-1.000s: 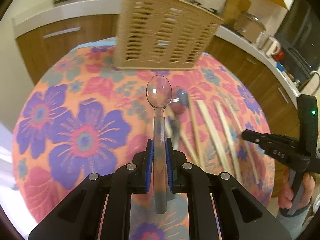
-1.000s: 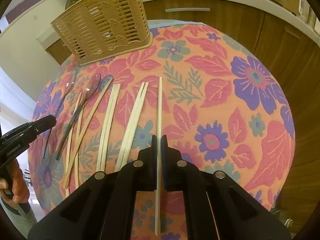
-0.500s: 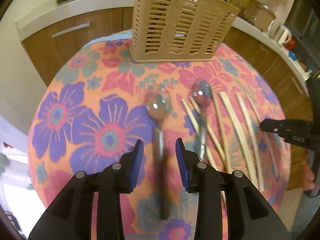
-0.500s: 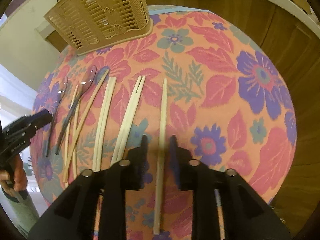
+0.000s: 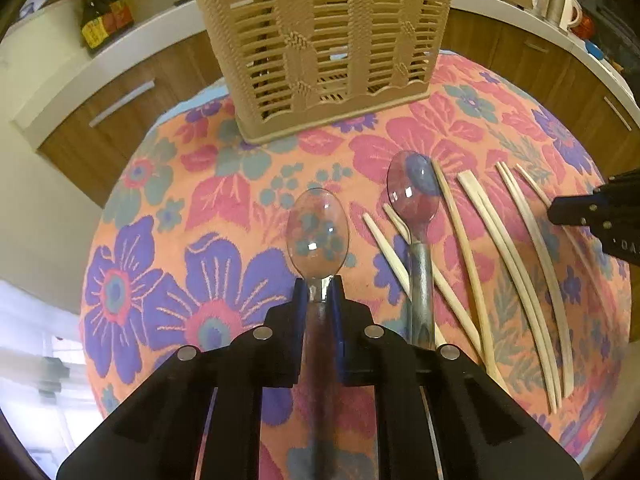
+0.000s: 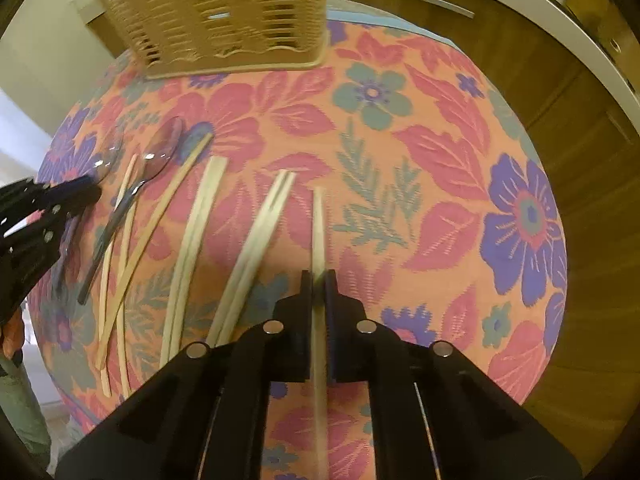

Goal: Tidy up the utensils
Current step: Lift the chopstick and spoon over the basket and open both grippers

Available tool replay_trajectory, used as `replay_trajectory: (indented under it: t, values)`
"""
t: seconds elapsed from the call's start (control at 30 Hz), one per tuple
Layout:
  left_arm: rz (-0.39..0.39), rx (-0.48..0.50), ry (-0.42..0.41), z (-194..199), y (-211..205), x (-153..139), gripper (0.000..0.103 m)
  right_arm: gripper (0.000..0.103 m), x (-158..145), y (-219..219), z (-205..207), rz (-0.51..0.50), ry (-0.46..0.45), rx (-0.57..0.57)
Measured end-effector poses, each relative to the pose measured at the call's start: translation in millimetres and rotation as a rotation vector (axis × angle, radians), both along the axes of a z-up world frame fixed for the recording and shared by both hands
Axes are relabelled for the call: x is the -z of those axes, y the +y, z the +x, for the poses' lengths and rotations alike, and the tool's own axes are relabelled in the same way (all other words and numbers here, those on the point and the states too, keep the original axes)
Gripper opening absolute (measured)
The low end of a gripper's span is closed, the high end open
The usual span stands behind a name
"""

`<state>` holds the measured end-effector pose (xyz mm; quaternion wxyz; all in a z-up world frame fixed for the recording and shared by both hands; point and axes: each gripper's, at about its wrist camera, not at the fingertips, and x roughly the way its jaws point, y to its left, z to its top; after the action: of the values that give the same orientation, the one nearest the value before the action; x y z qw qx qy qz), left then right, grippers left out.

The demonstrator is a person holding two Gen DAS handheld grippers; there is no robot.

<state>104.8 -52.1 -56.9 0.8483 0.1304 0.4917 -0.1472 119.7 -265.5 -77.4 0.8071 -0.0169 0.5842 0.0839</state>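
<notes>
On the floral tablecloth [image 5: 240, 184] lies a clear plastic spoon [image 5: 318, 234]. My left gripper [image 5: 319, 292] is closing, its blue pads pressing the spoon's neck just below the bowl. A second, tinted spoon [image 5: 412, 192] lies to its right among pale wooden chopsticks [image 5: 508, 256]. My right gripper [image 6: 319, 284] is closing too, pinching a single chopstick [image 6: 318, 224] at the right end of the row. The beige slatted utensil basket [image 5: 320, 40] stands upright at the far edge. Each gripper shows at the edge of the other's view, the left gripper [image 6: 86, 194] and the right gripper [image 5: 592, 212].
Two chopstick pairs [image 6: 256, 240] and crossed single sticks [image 6: 128, 240] lie between the grippers. Wooden cabinets and a white counter ring the round table. Sauce bottles [image 5: 100, 16] and mugs [image 5: 560, 4] stand on the counter. Bare cloth stretches to the right of the held chopstick.
Both grippers opened, leaving the spoon and chopstick on the cloth, slid forward along them and shut again closer to the basket. The basket looms nearer in both views.
</notes>
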Motion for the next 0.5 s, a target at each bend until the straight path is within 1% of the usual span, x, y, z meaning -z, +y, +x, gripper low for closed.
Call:
replay_trajectory:
  t: [0.03, 0.13, 0.2, 0.3, 0.43, 0.5]
  values:
    - [-0.010, -0.001, -0.002, 0.2, -1.7, -0.4, 0.010, 0.004, -1.7, 2.2, -0.6, 0.008, -0.007, -0.007]
    - [-0.093, -0.003, -0.023, 0.6, 5.7, -12.8, 0.010, 0.004, -15.7, 6.9, -3.7, 0.037, -0.059, -0.022]
    - [-0.145, -0.009, -0.066, 0.7, 11.3, -30.9, 0.010, 0.004, -30.1, 9.0, -4.8, 0.051, -0.101, -0.032]
    - [-0.215, -0.009, -0.149, 1.5, 15.5, -63.6, 0.010, 0.004, -61.0, 12.6, -4.7, 0.092, -0.192, -0.053]
    - [-0.285, -0.014, -0.262, 5.5, 19.7, -108.6, 0.010, 0.004, -105.8, 13.3, 1.5, 0.138, -0.320, -0.066]
    - [-0.338, -0.020, -0.318, 14.4, 23.5, -133.1, 0.010, 0.004, -129.0, 7.7, 7.9, 0.168, -0.379, -0.066]
